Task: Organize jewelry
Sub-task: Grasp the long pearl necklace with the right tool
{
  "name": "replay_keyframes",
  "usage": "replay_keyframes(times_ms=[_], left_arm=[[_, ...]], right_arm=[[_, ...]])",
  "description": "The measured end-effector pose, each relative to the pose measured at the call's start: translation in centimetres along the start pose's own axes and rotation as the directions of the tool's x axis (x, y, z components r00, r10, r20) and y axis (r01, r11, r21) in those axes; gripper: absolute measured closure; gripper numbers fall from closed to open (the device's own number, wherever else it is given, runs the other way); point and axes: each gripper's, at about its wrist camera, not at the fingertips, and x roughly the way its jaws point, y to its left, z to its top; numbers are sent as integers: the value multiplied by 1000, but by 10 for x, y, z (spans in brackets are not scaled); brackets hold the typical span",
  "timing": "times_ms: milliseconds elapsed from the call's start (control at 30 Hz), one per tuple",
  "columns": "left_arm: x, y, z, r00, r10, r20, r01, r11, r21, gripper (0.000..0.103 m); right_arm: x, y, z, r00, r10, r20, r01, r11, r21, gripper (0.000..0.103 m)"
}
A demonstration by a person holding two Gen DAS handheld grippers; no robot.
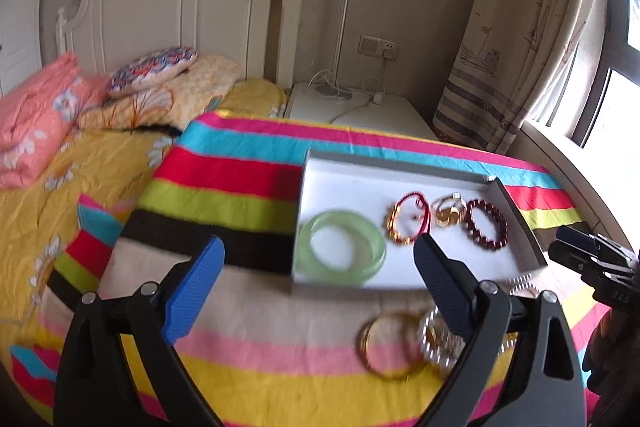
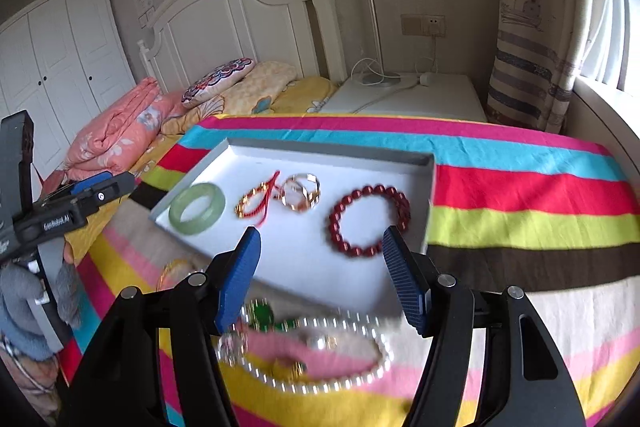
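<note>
Both grippers hover over the striped cloth [image 2: 520,195], and both are empty. The left gripper [image 1: 320,259] has its blue fingers [image 1: 200,283] spread wide at the bottom of the left wrist view, nothing between them. The right gripper [image 2: 320,251] stands released too, its pads [image 2: 240,275] parted in the lower middle of the right wrist view, gripping nothing.

In the centre of both views sits the white tray [image 2: 320,267]. Inside it, from frame left to right: a green jade bangle [image 2: 196,209], a red cord bracelet with gold beads [image 2: 256,203], a gold ring piece [image 2: 300,191], and a dark red bead bracelet [image 2: 370,221], each lying flat and apart from the next.

Outside the tray, on the cloth toward the bottom of the frame, a pearl necklace [image 2: 360,371] curls below the right gripper, with a green gem piece [image 2: 262,315] near its left end, blurred. Thin gold bangles [image 1: 384,351] lie lower right in the left wrist view, beside a beaded piece [image 1: 434,343] too smeared to tell apart.
</note>
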Motion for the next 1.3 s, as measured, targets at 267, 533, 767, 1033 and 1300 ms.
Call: replay_keyframes(times_ms=[267, 533, 767, 1033, 1300], left_arm=[[-15, 10, -57, 997, 31, -66, -29, 999, 32, 8], [-17, 11, -78, 994, 0, -112, 1, 1000, 15, 8], [-9, 19, -76, 989, 29, -148, -32, 999, -20, 8], [-6, 20, -75, 986, 23, -165, -29, 999, -37, 8], [-5, 25, -76, 986, -4, -169, -8, 998, -67, 8]], right_arm=[[-31, 7, -50, 1000, -19, -14, 18, 999, -39, 41], [-46, 26, -81, 999, 10, -46, -15, 995, -102, 41], [-32, 47, -81, 993, 37, -110, -56, 983, -175, 41], [-2, 90, -69, 987, 2, -163, -62, 928, -367, 58], [21, 110, -69, 980, -89, -180, -28, 829, -558, 69]])
